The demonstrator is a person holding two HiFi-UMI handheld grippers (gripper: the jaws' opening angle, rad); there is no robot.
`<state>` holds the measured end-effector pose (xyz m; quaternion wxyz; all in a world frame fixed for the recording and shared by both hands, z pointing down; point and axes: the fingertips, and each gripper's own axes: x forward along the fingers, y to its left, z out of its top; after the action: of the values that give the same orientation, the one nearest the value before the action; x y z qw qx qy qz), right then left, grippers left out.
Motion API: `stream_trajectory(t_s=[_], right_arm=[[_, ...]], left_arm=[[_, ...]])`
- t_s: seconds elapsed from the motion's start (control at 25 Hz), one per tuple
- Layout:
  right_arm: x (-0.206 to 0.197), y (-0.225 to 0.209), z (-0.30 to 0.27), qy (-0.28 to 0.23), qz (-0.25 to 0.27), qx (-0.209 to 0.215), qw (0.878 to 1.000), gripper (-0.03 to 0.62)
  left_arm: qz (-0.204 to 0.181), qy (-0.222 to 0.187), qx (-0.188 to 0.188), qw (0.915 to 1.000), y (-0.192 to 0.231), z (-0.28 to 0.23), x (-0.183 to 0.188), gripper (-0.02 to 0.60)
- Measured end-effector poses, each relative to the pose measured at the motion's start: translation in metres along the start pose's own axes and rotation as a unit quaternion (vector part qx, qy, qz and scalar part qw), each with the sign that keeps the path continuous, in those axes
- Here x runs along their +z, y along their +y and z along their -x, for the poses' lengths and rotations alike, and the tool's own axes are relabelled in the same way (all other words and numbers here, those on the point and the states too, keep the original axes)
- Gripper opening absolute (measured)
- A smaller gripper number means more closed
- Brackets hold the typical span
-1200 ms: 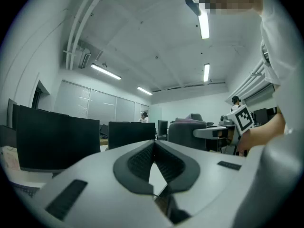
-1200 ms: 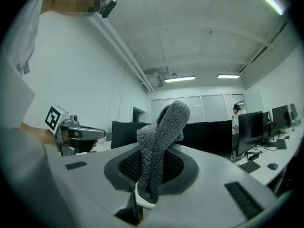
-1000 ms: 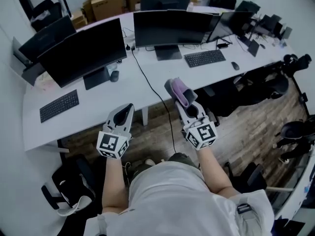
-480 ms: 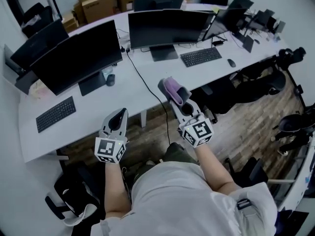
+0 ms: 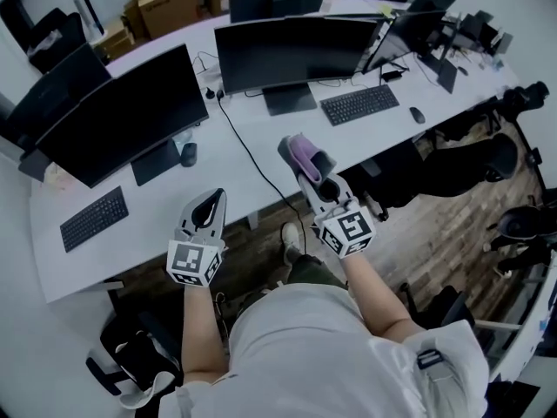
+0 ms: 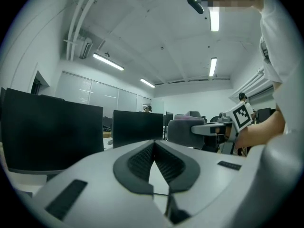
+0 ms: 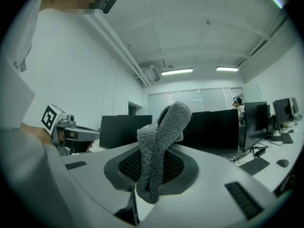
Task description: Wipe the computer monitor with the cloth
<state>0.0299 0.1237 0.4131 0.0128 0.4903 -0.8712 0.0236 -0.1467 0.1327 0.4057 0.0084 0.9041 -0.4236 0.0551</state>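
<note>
Two black computer monitors stand on the long white desk [image 5: 235, 159] ahead: one at the left [image 5: 122, 116], one in the middle [image 5: 291, 50]. My right gripper [image 5: 300, 157] is held over the desk's near edge, shut on a purple cloth [image 5: 304, 152]. In the right gripper view the cloth [image 7: 164, 127] looks grey and fuzzy, pinched between the jaws, with both monitors [image 7: 211, 129] behind it. My left gripper [image 5: 209, 207] hangs lower left, short of the desk, shut with nothing in it. In the left gripper view its pads [image 6: 154, 148] meet.
Keyboards lie at the left [image 5: 94, 219] and the right [image 5: 359, 104]. A black cable [image 5: 252, 155] runs across the desk and over its edge. Office chairs stand at the lower left [image 5: 130, 364] and the right [image 5: 474, 159]. Cardboard boxes [image 5: 165, 7] sit behind.
The view has shifted closer to the desk. Both grippers keep their hold and pose; the right one with the cloth sits slightly further left. A shoe now shows below.
</note>
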Motion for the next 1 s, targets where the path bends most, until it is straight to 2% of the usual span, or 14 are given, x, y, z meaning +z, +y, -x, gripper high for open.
stream_trajectory(t_s=[0.36, 0.6, 1.0], right_arm=[[-0.002, -0.11, -0.075, 0.002, -0.02, 0.007, 1.0, 0.061], [0.009, -0.177, -0.12, -0.001, -0.009, 0.014, 1.0, 0.061], [0.04, -0.236, -0.177, -0.03, 0.038, 0.007, 0.999, 0.061]], left_arm=[[0.012, 0.018, 0.016, 0.9996, 0.033, -0.117, 0.007, 0.0], [0.02, 0.023, 0.031, 0.9991, 0.051, -0.186, 0.013, 0.0], [0.009, 0.032, 0.047, 0.9984, 0.075, -0.242, 0.022, 0.001]])
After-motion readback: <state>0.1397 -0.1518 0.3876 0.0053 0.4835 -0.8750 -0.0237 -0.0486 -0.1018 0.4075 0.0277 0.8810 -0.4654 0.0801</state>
